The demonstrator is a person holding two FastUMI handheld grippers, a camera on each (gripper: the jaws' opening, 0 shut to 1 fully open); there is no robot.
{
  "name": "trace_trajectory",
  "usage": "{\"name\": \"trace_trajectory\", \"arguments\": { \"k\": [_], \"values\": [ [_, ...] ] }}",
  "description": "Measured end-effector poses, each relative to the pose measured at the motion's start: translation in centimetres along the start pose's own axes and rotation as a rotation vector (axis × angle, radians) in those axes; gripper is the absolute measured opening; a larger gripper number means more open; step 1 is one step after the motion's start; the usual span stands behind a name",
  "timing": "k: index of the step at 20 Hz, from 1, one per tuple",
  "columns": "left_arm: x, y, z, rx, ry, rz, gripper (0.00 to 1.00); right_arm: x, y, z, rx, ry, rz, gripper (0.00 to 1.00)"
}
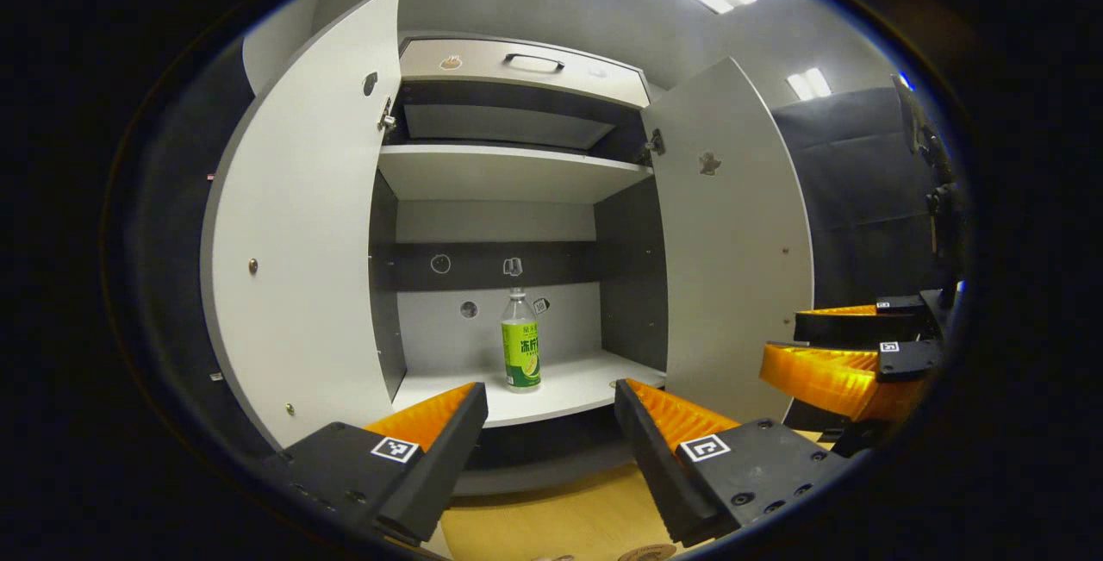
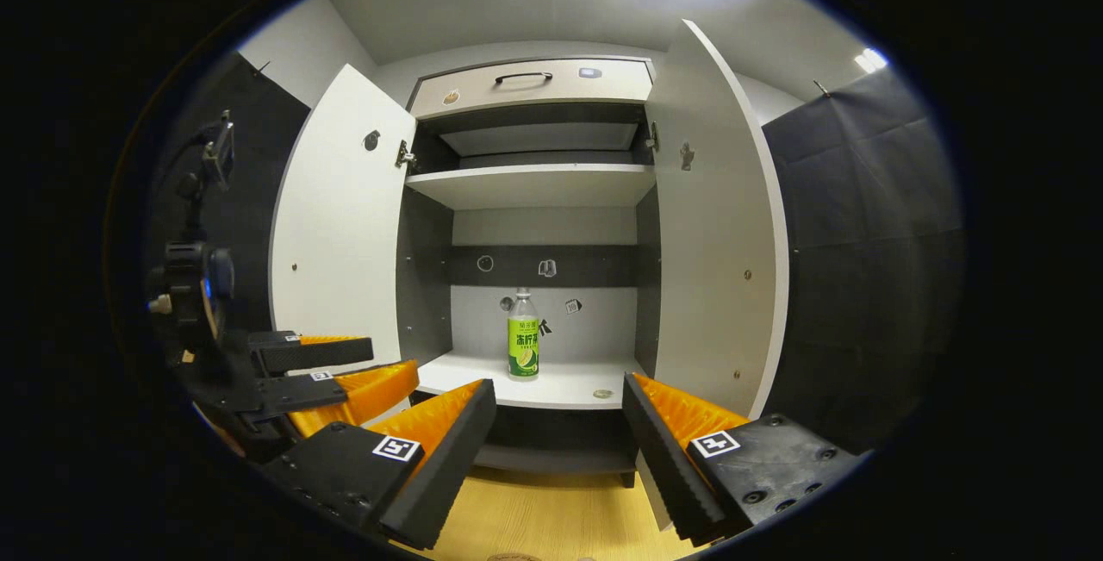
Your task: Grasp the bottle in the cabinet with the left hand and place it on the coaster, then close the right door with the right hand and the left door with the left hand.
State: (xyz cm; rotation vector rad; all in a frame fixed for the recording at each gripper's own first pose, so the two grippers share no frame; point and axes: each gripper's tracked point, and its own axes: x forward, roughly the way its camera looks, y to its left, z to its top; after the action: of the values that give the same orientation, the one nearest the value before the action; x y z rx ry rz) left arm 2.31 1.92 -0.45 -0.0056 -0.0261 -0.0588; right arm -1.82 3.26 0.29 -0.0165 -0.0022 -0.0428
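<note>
A clear bottle [image 1: 520, 345] with a green label stands upright on the lower shelf of the white cabinet [image 1: 551, 393], near the back wall. In the left gripper view, my left gripper [image 1: 550, 397] is open in front of the shelf, short of the bottle, with nothing between its fingers. My right gripper [image 1: 780, 339] hangs open off to the right, beside the open right door [image 1: 732, 242]. The left door [image 1: 293, 251] also stands wide open. The right gripper view shows the bottle [image 2: 523, 345] ahead, my right gripper [image 2: 558, 393] open, and my left gripper [image 2: 392, 356] at the left. A sliver of the round coaster [image 1: 646, 552] peeks at the bottom edge.
The cabinet stands on a wooden tabletop [image 2: 551, 518]. Above the bottle is a bare upper shelf [image 2: 534, 182], topped by a drawer with a dark handle [image 2: 523, 77]. A small round disc [image 2: 602, 393] lies at the shelf's front right. Black cloth walls flank both sides.
</note>
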Motion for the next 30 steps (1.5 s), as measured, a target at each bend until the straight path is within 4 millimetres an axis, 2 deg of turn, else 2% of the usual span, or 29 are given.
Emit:
{"name": "trace_trajectory", "arguments": {
  "k": [5, 7, 11, 17, 22, 30],
  "values": [
    [4.3, -0.3, 1.6, -0.033, -0.069, -0.008, 0.94, 1.1, -0.2, 0.4, -0.016, -0.018, 0.066, 0.98],
    [6.3, -0.1, 2.2, -0.039, -0.095, 0.014, 0.95, 2.2, -1.0, 0.3, -0.021, -0.018, 0.083, 0.98],
    [10.4, 0.4, 2.2, -0.001, -0.116, 0.068, 0.95, 4.0, -1.6, 1.1, 0.03, -0.046, 0.136, 0.98],
    [16.1, 0.8, -0.4, -0.019, -0.068, 0.072, 0.94, 6.3, -1.8, -0.3, 0.022, -0.024, 0.199, 0.98],
    [20.0, 2.9, -1.8, 0.0, -0.053, 0.118, 0.94, 7.8, -0.8, -1.0, 0.015, -0.018, 0.248, 0.98],
    [25.8, 4.9, -4.5, 0.007, -0.027, 0.128, 0.94, 10.2, 1.0, -2.6, -0.022, 0.012, 0.302, 0.98]
  ]
}}
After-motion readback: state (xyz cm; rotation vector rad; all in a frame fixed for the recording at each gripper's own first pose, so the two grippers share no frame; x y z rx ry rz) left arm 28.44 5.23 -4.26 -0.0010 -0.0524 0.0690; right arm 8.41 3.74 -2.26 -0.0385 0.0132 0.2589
